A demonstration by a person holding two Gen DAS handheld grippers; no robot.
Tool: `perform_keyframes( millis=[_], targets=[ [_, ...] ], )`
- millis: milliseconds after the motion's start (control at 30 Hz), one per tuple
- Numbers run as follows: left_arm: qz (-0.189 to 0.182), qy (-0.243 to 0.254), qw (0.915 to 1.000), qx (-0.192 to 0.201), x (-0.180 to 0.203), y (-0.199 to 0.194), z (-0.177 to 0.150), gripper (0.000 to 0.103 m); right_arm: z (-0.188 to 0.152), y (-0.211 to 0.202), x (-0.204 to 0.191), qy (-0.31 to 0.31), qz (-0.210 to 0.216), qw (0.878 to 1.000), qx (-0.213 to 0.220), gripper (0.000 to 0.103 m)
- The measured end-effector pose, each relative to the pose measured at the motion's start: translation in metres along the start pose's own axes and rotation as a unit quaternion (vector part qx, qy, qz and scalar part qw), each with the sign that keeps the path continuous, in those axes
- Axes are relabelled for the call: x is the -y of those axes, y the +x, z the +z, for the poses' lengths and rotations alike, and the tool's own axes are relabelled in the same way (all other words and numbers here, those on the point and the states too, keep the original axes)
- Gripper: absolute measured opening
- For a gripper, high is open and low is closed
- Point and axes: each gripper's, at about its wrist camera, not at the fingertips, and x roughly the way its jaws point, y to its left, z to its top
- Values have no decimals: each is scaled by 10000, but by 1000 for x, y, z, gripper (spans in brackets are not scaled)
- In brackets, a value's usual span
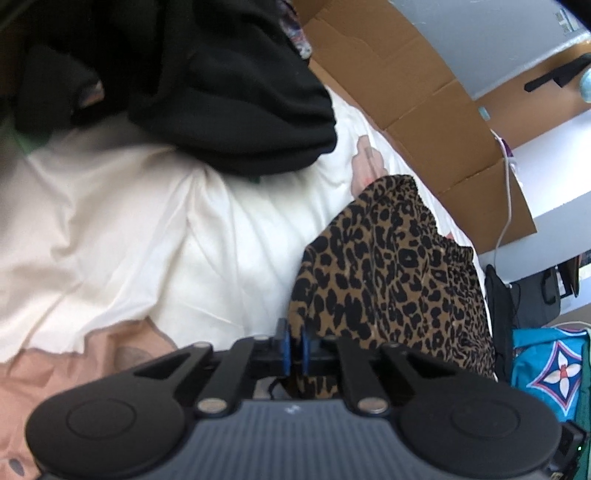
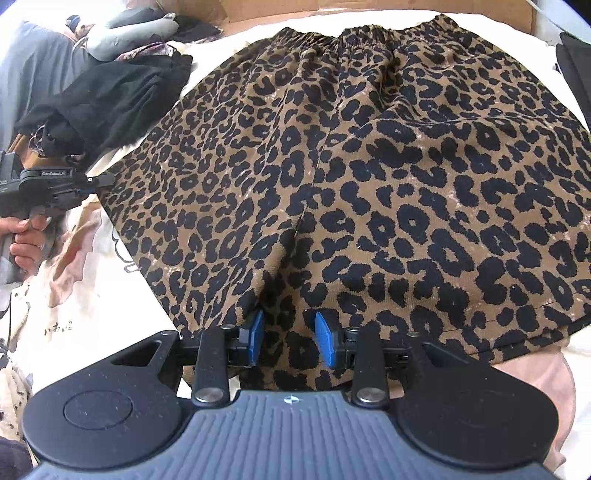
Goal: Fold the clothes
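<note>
Right gripper (image 2: 289,341): jaws spread, blue pads (image 2: 325,338) apart, with the bottom hem of the leopard-print shorts (image 2: 369,177) lying between and under them; whether either pad presses the cloth cannot be told.
Left gripper (image 1: 294,349): jaws pressed nearly together, blue pads with only a thin slit between them, at the side edge of the shorts; leopard cloth shows just behind and below the pads, so they seem to pinch that edge.
Left gripper from the right wrist view (image 2: 92,182): far to the left of the right jaws, its tip touching the left edge of the shorts, held by a hand (image 2: 26,240).
Shorts: spread flat ahead of the right jaws, hem nearest, gathered elastic waistband (image 2: 369,35) farthest; ahead and to the right of the left jaws.
White sheet (image 1: 129,221): beneath the shorts, wrinkled, ahead and to the left of the left jaws, with pink printed patches near them.
Black garments (image 1: 221,92): piled beyond the sheet, ahead and left of the left jaws; far left of the right jaws.
Cardboard (image 1: 424,110): beyond the shorts, ahead and right of the left jaws.
Blue patterned bag (image 1: 550,365): to the right of the left jaws, beside the bed edge.
</note>
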Motion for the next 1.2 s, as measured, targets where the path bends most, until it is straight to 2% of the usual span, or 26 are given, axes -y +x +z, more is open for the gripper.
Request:
perform_keyframes(
  millis=[233,433,800,1000,1167,1200],
  targets=[
    [209,367,9989,186,28,-19,2,4,-2,-2,-5,-78,-59,10000,-12,36],
    [260,537,9975,388,55,-40,9,4,1,-19,-8,-98,-41,9998,190,36],
    [160,1415,9893,304,140,-50,6,4,6,-35,6,210,0,9983,545,36],
    [111,1713,9850,202,180,-39,-10,4,9,-46,7,322,104,9961,813,37],
    [194,1919,9812,-2,207,-27,-26,4,11,-54,6,379,425,9933,1006,38],
    [200,1961,9804,-43,212,-25,-29,4,11,-56,5,379,527,9924,1041,41]
  ],
)
